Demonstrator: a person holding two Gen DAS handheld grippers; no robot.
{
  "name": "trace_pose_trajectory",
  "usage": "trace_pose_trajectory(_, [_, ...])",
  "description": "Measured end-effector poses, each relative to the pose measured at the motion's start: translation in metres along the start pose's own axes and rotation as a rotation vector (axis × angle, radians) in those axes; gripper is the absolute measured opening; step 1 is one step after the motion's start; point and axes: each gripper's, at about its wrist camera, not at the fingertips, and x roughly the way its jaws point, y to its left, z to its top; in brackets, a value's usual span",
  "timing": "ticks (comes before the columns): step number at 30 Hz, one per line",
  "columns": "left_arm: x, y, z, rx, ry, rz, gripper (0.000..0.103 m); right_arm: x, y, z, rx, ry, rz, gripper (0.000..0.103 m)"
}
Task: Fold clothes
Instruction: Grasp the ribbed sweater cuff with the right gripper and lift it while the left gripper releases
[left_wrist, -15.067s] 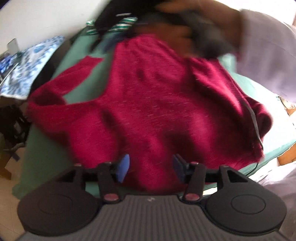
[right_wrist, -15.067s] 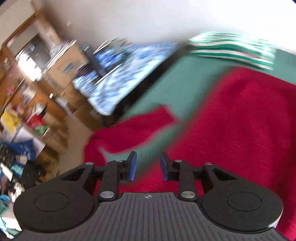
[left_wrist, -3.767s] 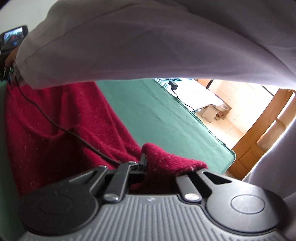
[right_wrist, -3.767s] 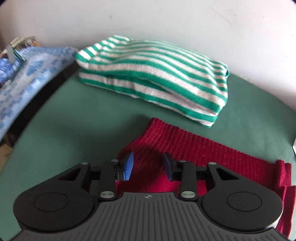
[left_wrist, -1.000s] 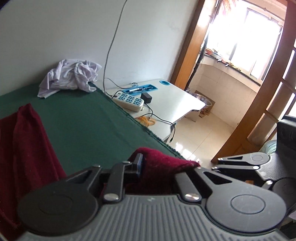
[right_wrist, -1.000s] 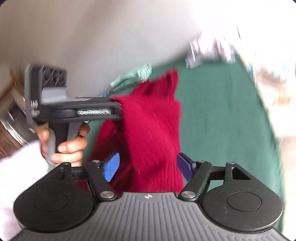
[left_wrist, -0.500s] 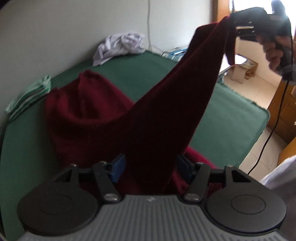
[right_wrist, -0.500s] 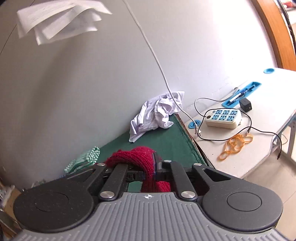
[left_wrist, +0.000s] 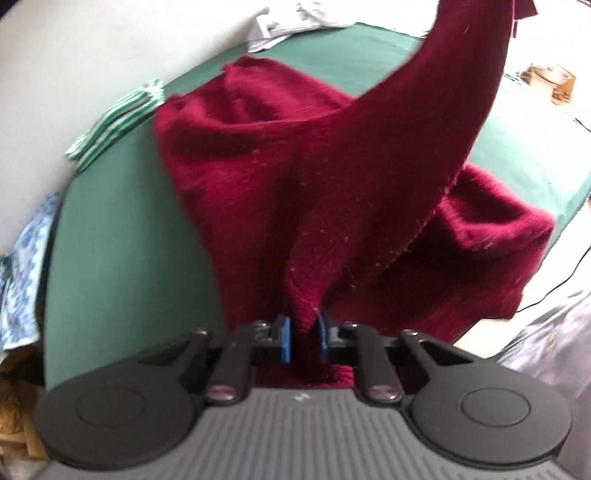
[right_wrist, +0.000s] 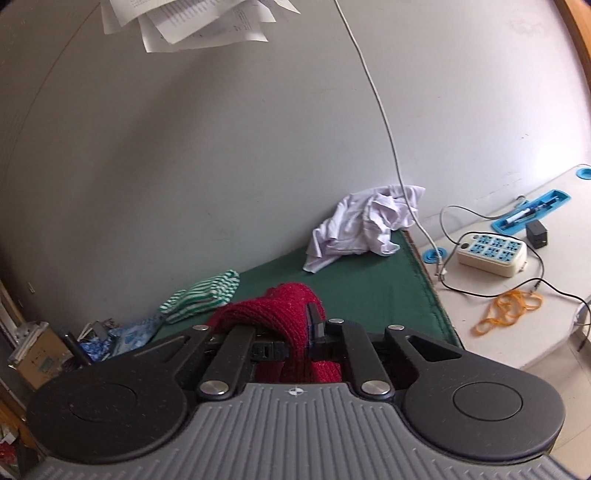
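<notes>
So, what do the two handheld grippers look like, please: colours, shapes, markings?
The left gripper and right gripper look alike: black linkage arms with silver rivets, two round black discs, a ribbed grey body bearing a small mark, blue pads. A pale sleeve shows beside the left one.

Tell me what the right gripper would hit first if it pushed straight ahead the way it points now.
The right gripper is shut on the red sweater. Beyond that bunched knit, its line crosses the green-covered table toward the grey wall. Probably the wall comes first, with the striped folded garment off left, though depth is unclear.
</notes>
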Motion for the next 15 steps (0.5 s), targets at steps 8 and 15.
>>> trace_pose_trajectory(8, [-0.010,0.037,-0.024,0.036,-0.009,0.107,0.017,-0.016,0.039,-0.013,-0.119,0.043,0.053,0.009])
trace_pose_trajectory(15, [-0.014,0.045,-0.058,0.114,-0.023,0.057,0.021,-0.034,0.071,-0.056,-0.176,0.127,-0.050,0.009])
